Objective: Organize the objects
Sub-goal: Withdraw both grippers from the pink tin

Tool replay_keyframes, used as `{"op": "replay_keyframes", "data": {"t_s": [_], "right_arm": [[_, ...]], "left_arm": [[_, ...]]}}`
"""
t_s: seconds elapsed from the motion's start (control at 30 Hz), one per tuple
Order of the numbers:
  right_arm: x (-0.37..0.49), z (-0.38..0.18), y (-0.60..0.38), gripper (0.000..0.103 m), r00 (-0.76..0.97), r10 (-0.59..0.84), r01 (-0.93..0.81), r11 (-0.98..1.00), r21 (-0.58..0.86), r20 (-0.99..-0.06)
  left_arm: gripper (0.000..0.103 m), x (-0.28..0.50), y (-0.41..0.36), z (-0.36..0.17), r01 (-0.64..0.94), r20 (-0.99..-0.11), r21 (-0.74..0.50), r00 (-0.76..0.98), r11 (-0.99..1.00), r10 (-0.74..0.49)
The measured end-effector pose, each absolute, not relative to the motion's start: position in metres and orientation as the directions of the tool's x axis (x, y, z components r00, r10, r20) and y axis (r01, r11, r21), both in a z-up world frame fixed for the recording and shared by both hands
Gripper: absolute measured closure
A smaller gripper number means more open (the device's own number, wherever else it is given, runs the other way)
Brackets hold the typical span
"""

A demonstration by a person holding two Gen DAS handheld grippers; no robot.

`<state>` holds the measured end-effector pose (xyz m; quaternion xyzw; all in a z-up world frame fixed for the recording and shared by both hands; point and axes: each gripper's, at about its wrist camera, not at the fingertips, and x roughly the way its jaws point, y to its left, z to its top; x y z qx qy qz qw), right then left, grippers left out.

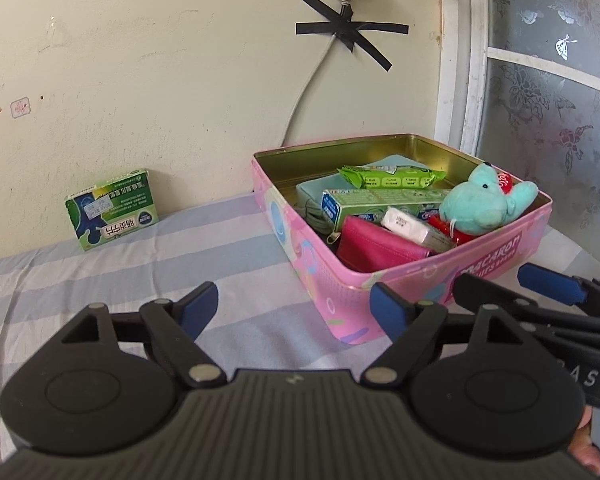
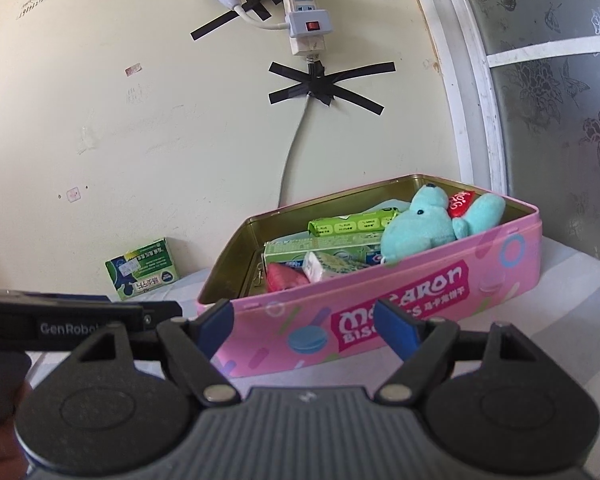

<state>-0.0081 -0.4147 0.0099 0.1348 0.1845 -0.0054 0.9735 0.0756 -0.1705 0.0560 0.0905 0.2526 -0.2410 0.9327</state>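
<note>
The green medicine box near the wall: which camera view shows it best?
The left wrist view. There the green medicine box stands large and unobstructed on the striped sheet. In the right wrist view it appears smaller, with its lower edge hidden behind the left gripper.

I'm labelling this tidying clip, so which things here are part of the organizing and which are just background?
Part of the job:
pink tin
green box against the wall, outside the tin
teal plush toy, pink pouch, green packets inside it
left gripper, right gripper, both empty

Background:
power strip
taped cable
window
</note>
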Motion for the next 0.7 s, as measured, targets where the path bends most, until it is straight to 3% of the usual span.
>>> {"op": "replay_keyframes", "data": {"t_s": [0.7], "right_arm": [[-0.004, -0.011, -0.414, 0.019, 0.895, 0.063, 0.085, 0.948, 0.307, -0.442]], "left_arm": [[0.011, 0.08, -0.159, 0.029, 0.461, -0.556, 0.06, 0.752, 0.886, -0.354]]}}
